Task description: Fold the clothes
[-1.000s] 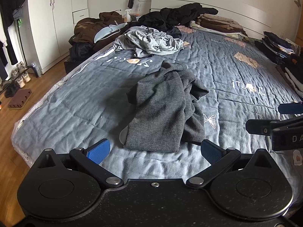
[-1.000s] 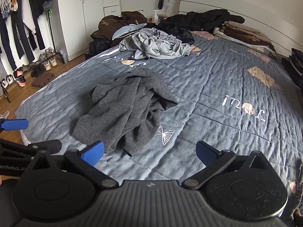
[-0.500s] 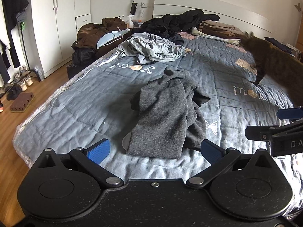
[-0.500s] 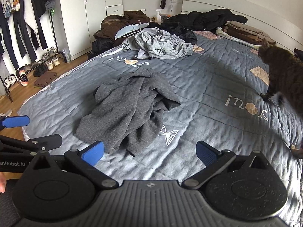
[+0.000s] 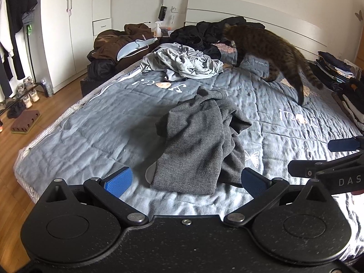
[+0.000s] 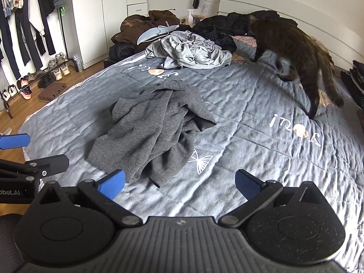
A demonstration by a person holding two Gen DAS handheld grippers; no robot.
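Observation:
A crumpled dark grey garment point(image 5: 200, 141) point(image 6: 154, 132) lies in the middle of the blue-grey quilt point(image 5: 91, 136) point(image 6: 261, 159). My left gripper point(image 5: 185, 179) hangs open just short of the garment's near hem, with nothing between its blue pads. My right gripper point(image 6: 179, 183) is open too, above the quilt to the right of the garment's near corner. Each gripper shows at the edge of the other's view: the right one point(image 5: 329, 157) and the left one point(image 6: 29, 152). A light grey garment point(image 5: 184, 63) point(image 6: 193, 52) lies heaped farther up the bed.
A tabby cat point(image 5: 270, 47) point(image 6: 293, 43) walks on the bed near the headboard. Dark clothes point(image 5: 216, 29) are piled at the head, folded stacks point(image 5: 336, 68) along the right edge, brown jackets point(image 5: 113, 43) at the left. Wardrobe, clothes rack and shoes stand left on the wooden floor point(image 5: 13, 141).
A cat has come onto the bed from the right and walked up towards the headboard. Both grippers have stayed open and nearly still; the grey garment has not moved.

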